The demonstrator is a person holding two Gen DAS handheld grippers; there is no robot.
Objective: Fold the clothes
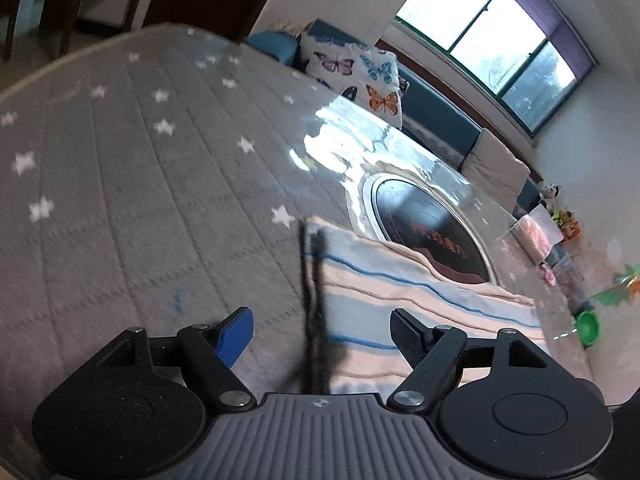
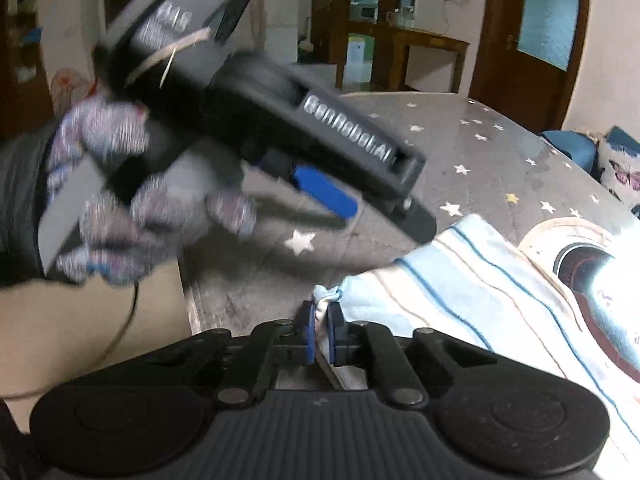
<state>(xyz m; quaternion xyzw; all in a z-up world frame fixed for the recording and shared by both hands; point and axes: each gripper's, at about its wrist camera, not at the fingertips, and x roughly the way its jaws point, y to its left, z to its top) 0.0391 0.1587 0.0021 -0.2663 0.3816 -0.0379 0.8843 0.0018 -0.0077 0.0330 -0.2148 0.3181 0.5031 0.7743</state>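
Pinching striped cloth [image 2: 460, 280] corner: right tool [image 2: 319, 330] clamped; left tool [image 1: 322, 330] wide, empty.

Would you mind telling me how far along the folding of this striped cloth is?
Early stage. Done: the right tongs are shut on a bunched corner of the striped cloth, which lies on the star-patterned table cover. In hand: the left tongs hang open above the cloth's edge, gripping nothing. Left: taking a second hold and making the fold; no finished fold is visible.
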